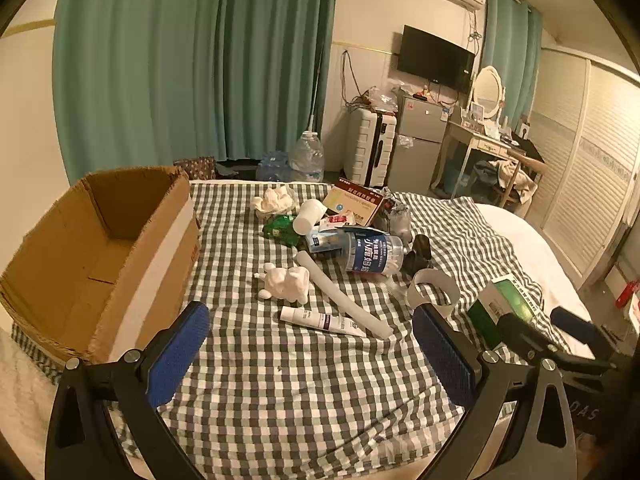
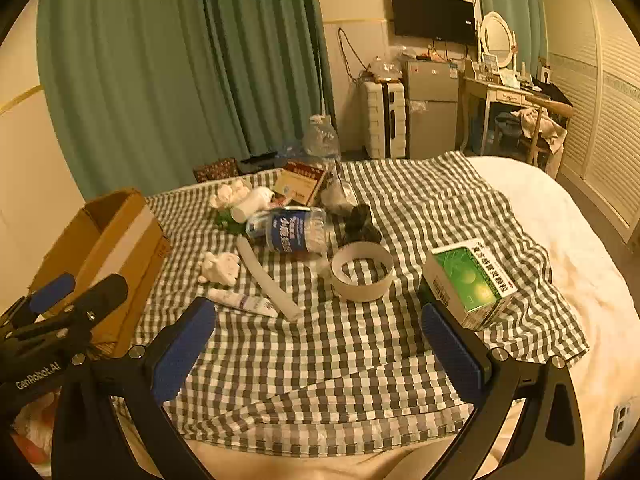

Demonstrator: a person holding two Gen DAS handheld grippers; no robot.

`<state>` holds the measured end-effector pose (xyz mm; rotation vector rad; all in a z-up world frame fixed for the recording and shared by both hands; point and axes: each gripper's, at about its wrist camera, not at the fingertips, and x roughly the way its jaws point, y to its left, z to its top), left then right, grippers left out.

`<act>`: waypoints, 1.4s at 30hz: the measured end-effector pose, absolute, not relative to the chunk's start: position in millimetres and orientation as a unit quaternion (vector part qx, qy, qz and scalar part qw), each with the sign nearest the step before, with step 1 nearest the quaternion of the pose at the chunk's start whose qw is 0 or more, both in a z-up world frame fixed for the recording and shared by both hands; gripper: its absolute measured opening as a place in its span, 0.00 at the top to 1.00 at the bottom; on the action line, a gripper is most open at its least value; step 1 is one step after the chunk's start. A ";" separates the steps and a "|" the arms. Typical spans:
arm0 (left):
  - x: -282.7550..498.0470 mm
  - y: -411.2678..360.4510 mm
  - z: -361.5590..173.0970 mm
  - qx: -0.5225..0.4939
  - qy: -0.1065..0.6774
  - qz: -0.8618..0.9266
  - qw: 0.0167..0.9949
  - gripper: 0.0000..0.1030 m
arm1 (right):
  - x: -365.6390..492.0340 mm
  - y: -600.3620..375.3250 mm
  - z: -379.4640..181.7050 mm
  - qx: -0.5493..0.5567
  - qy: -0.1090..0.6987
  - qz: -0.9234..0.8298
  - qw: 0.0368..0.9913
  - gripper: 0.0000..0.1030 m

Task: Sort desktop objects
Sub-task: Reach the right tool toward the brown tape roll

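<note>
Your left gripper hangs over bare grey-and-white checked cloth, its blue-padded fingers spread wide with nothing between them. Your right gripper is spread just as wide and empty, its right finger just beside a green-and-white cardboard medicine box near the cloth's right edge. Beyond your left fingers lies a white squeeze tube, touching a long white foam stick that runs diagonally. Just left of the stick sits a white plaster animal figure. A wide ring of white tape stands on the cloth between the stick and the medicine box. Farther back, a clear plastic bottle with a blue label lies on its side amid a heap of small items, including a red-and-cream box. An open brown cardboard carton stands at the cloth's left edge.
</note>
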<state>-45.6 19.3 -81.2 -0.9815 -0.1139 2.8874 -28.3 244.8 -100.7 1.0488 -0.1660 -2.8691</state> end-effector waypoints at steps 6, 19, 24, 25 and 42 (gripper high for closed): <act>-56.2 11.8 -102.2 -0.323 -0.056 0.944 0.037 0.00 | -42.3 249.3 -126.1 0.361 -0.069 -0.929 0.034 0.00; -93.9 -0.5 -157.8 -0.371 -0.078 0.925 0.020 0.00 | -74.5 255.9 -174.3 0.391 -0.091 -0.916 0.012 0.00; -113.4 3.8 -174.3 -0.377 -0.075 0.923 0.030 0.00 | -88.6 261.5 -184.6 0.392 -0.109 -0.913 0.002 0.00; -116.4 4.2 -175.7 -0.377 -0.075 0.923 0.033 0.00 | -92.3 262.6 -187.8 0.396 -0.110 -0.912 0.002 0.00; -200.1 -8.2 -214.6 -0.388 -0.084 0.916 0.050 0.00 | -166.5 257.9 -232.6 0.422 -0.090 -0.902 -0.013 0.00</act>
